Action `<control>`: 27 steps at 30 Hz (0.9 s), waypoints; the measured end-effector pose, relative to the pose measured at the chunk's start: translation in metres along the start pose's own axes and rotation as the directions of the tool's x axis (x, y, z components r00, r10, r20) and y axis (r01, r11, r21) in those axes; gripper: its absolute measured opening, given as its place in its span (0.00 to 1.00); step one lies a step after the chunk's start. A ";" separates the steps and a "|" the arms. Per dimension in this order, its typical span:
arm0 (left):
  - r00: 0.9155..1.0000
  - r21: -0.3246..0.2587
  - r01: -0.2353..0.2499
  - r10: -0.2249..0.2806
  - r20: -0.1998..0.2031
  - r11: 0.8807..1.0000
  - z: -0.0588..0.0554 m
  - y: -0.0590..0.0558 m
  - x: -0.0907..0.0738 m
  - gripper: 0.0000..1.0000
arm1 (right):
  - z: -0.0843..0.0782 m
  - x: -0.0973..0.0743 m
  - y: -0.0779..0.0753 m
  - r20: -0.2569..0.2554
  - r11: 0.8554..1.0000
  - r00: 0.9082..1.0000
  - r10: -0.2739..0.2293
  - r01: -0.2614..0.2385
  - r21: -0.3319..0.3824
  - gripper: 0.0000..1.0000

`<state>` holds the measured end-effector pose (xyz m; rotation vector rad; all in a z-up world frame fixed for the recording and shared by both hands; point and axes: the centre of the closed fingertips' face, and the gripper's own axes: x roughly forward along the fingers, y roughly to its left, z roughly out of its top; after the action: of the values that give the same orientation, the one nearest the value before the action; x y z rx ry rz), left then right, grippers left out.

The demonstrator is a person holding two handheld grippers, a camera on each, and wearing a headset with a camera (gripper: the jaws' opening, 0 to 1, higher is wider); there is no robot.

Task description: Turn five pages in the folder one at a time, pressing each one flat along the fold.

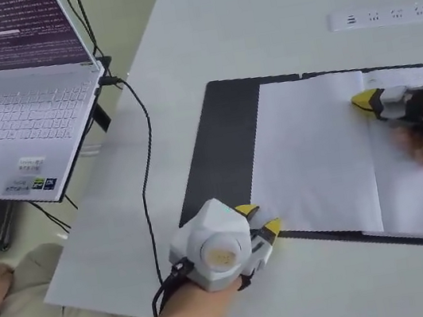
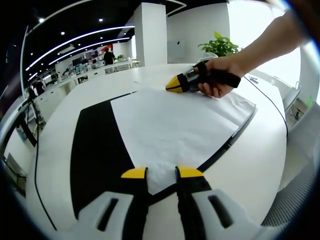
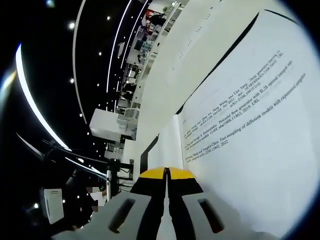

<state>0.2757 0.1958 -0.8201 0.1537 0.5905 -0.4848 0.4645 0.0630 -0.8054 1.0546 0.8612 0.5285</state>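
A black folder (image 1: 217, 141) lies open on the white table, with a blank white page (image 1: 315, 150) turned to its left side. My left gripper (image 1: 260, 219) rests at that page's near corner. In the left gripper view, the left gripper (image 2: 162, 172) has its jaws slightly apart over the page edge (image 2: 165, 165), holding nothing. My right gripper (image 1: 357, 100) is shut with its yellow tips down on the paper near the fold at the folder's far side. In its own view the right gripper (image 3: 166, 172) points along the fold, beside a page of printed text (image 3: 250, 110).
An open laptop (image 1: 8, 94) stands at the table's left edge, and a black cable (image 1: 146, 177) runs from it past the folder to my left hand. A white power strip (image 1: 386, 15) lies at the far right. The table edge is close on the near left.
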 end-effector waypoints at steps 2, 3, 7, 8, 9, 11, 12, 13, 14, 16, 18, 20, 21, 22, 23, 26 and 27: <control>1.000 0.000 0.000 0.000 0.001 1.000 0.000 0.000 0.000 0.20 | -0.002 -0.004 -0.001 -0.001 1.000 1.000 0.006 -0.006 0.010 0.00; 1.000 0.000 0.000 0.000 0.002 1.000 0.000 0.000 0.000 0.20 | -0.004 -0.005 -0.002 -0.011 1.000 1.000 0.008 -0.008 0.007 0.00; 1.000 -0.001 0.000 0.000 0.007 1.000 0.000 0.000 0.000 0.20 | -0.016 -0.010 -0.003 -0.044 1.000 0.999 0.018 -0.018 -0.002 0.00; 1.000 -0.002 0.000 0.000 0.007 1.000 0.000 0.000 0.000 0.20 | -0.018 -0.011 -0.003 -0.045 1.000 0.999 0.022 -0.022 -0.006 0.00; 1.000 -0.002 0.000 0.000 0.007 1.000 0.000 0.000 0.000 0.20 | -0.021 -0.013 -0.003 -0.050 1.000 0.999 0.023 -0.023 -0.003 0.00; 1.000 -0.003 -0.001 0.001 0.005 1.000 0.000 0.000 0.000 0.20 | -0.024 -0.016 -0.003 -0.051 1.000 0.998 0.023 -0.023 -0.001 0.00; 1.000 -0.002 -0.001 0.001 0.004 1.000 0.000 0.000 0.001 0.20 | -0.025 -0.017 -0.003 -0.052 1.000 0.998 0.023 -0.023 0.001 0.00; 1.000 -0.001 0.000 0.000 0.004 1.000 0.000 0.000 0.001 0.20 | -0.027 -0.018 -0.002 -0.053 1.000 0.998 0.023 -0.023 0.002 0.00; 1.000 -0.002 0.000 0.000 0.004 1.000 0.000 0.000 0.001 0.20 | -0.029 -0.020 -0.002 -0.056 1.000 0.998 0.026 -0.026 0.002 0.00; 1.000 -0.002 -0.001 0.001 0.006 1.000 0.000 0.000 0.000 0.20 | -0.032 -0.024 -0.002 -0.050 0.999 0.998 0.031 -0.030 0.012 0.00; 1.000 -0.003 -0.001 0.001 0.007 1.000 0.001 0.000 0.000 0.20 | -0.033 -0.027 -0.002 -0.048 0.999 0.998 0.035 -0.034 0.021 0.00; 1.000 -0.004 -0.001 0.001 0.008 1.000 0.001 0.000 0.000 0.20 | -0.040 -0.032 -0.002 -0.062 0.999 0.997 0.042 -0.041 0.030 0.00; 1.000 -0.004 -0.001 0.001 0.008 1.000 0.001 0.000 0.000 0.20 | -0.042 -0.033 -0.001 -0.068 0.999 0.997 0.045 -0.043 0.030 0.00; 1.000 -0.004 -0.001 0.001 0.008 1.000 0.001 0.000 0.000 0.20 | -0.049 -0.035 -0.001 -0.095 0.999 0.994 0.048 -0.046 0.026 0.00; 1.000 -0.004 -0.001 0.001 0.008 1.000 0.001 0.000 0.000 0.20 | -0.054 -0.036 0.000 -0.104 0.998 0.993 0.054 -0.052 0.018 0.00; 1.000 -0.003 -0.001 0.001 0.007 1.000 0.001 0.000 -0.001 0.20 | -0.067 -0.040 0.002 -0.130 0.998 0.989 0.066 -0.064 0.022 0.00; 1.000 -0.003 0.000 0.001 0.008 1.000 0.001 0.000 -0.001 0.20 | -0.069 -0.042 0.002 -0.134 0.998 0.989 0.068 -0.065 0.025 0.00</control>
<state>0.2755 0.1959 -0.8192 0.1495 0.5836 -0.4839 0.3840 0.0698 -0.8043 1.0779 0.9545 0.6544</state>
